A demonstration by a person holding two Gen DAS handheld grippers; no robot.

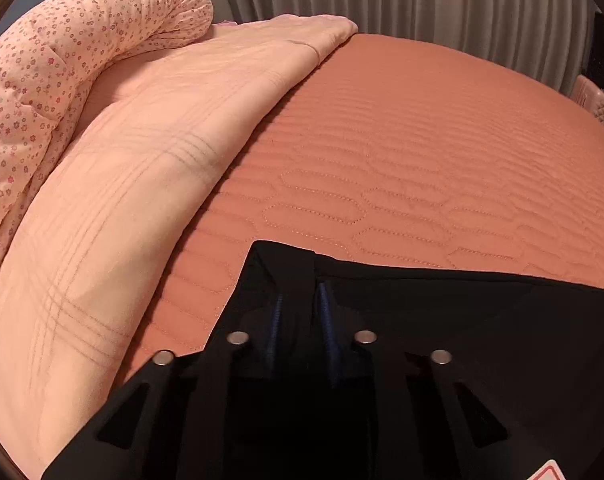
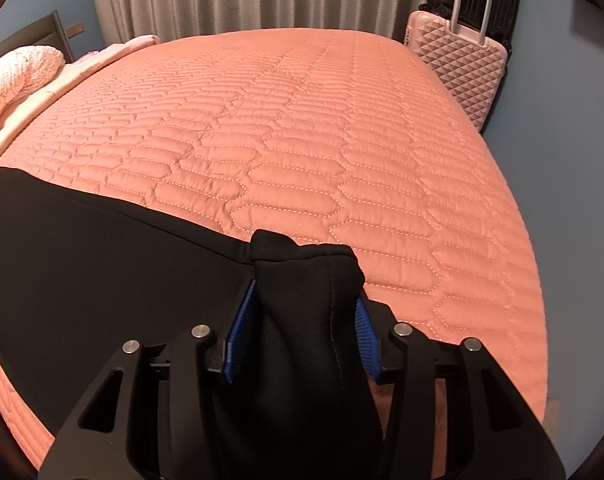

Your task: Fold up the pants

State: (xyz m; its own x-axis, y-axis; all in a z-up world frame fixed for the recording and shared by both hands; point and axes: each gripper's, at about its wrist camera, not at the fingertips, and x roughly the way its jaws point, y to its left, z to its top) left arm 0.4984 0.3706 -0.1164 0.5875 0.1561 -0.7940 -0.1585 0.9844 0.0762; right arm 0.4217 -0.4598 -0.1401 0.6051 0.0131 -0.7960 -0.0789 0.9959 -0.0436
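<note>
My left gripper has its jaws clamped on a corner of the black pants, which lie across the orange bed (quilted); my right gripper pinches a bunched fold.

An orange quilted bed carries black pants and a peach blanket
</note>
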